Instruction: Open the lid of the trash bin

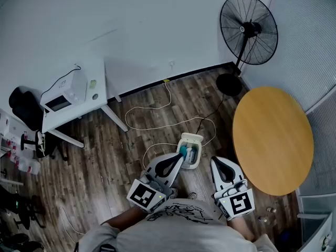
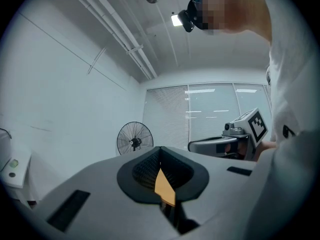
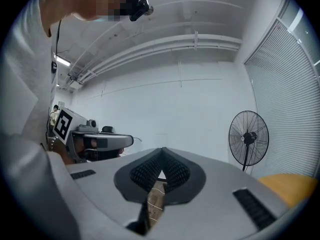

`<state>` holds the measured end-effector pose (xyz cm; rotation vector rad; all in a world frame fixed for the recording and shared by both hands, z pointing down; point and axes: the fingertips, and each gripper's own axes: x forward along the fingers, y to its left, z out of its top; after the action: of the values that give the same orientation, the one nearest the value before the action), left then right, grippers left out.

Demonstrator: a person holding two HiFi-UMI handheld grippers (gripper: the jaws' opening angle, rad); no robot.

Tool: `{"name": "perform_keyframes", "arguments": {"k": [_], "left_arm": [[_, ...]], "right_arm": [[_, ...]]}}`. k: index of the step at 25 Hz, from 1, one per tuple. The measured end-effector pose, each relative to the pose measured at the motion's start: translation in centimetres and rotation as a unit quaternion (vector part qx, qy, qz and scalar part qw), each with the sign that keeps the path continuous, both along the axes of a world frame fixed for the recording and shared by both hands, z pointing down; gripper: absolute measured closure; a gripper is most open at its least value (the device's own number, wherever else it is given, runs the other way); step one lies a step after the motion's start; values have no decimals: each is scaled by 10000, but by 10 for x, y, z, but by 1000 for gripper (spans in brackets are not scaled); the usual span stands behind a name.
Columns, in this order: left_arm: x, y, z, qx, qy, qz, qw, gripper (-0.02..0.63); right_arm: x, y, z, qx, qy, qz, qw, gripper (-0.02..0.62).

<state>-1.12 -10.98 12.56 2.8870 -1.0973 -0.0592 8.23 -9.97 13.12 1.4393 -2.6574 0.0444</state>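
A small white trash bin [image 1: 191, 151] stands on the wood floor just ahead of the person. From above, its top shows a pale bluish inside, with a white flap at the far edge. My left gripper [image 1: 181, 154] [image 2: 160, 149] is shut with its tip at the bin's left rim, beside a teal spot; whether it touches I cannot tell. My right gripper [image 1: 215, 160] [image 3: 162, 150] is also shut, just right of the bin and apart from it. Neither gripper view shows the bin; both look up at the walls and ceiling, with nothing between the jaws.
A round wooden table [image 1: 273, 140] stands close on the right. A black floor fan [image 1: 248, 30] is at the back right. A white desk [image 1: 97, 106] with a white appliance [image 1: 65, 93] is at the left. White cables [image 1: 157, 121] loop over the floor behind the bin.
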Motion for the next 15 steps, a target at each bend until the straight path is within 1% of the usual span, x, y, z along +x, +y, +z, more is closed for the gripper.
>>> {"name": "perform_keyframes", "arguments": {"k": [2,5,8,13,15], "left_arm": [[0,-1,-1,0,8,3,10000,591],[1,-1,-2,-147,55,-3,9999,591],[0,-2,0,-212,97,-26,9997,591],[-3,-3,-3,-6,106,-49,9999,591],[-3,-4,-2,-2,90,-37,10000,591]], "right_arm": [[0,-1,0,17,30,22,10000,591],[2,-2,-1,55,24,63,10000,591],[1,-3,-1,77,35,43,10000,591],[0,-3,1,75,16,0,10000,591],[1,-4,1,77,11,0,10000,591]]}}
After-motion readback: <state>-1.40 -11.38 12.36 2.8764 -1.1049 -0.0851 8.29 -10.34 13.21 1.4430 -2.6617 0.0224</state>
